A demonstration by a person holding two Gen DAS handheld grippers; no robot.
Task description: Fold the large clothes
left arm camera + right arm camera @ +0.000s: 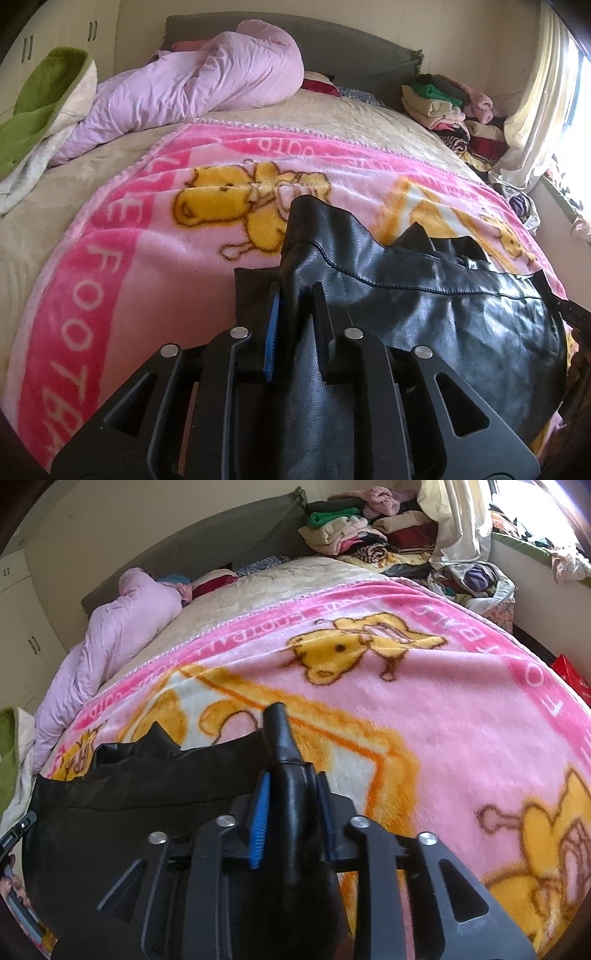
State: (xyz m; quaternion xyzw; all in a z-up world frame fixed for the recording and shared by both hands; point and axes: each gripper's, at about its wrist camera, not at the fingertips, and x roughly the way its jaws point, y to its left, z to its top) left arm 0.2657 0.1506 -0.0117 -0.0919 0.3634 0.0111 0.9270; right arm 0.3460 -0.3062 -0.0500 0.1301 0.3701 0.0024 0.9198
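I hold a black leather jacket (424, 317) at the near edge of a pink blanket (155, 258) spread over the bed. The left gripper (295, 317) and right gripper (291, 794) each have a fold of leather between slightly parted jaws; I cannot tell whether the pads press. To fold well, I should lay both edges down level and smooth before pulling away. No containers show; folded clothes (354, 531) sit stacked by the headboard.

The left claw (295, 295) is matte black, its linkage arms cut with triangular windows and pinned by round silver rivets; one finger carries a ribbed blue pad. The right claw (291, 786) is built alike, black with a blue pad.
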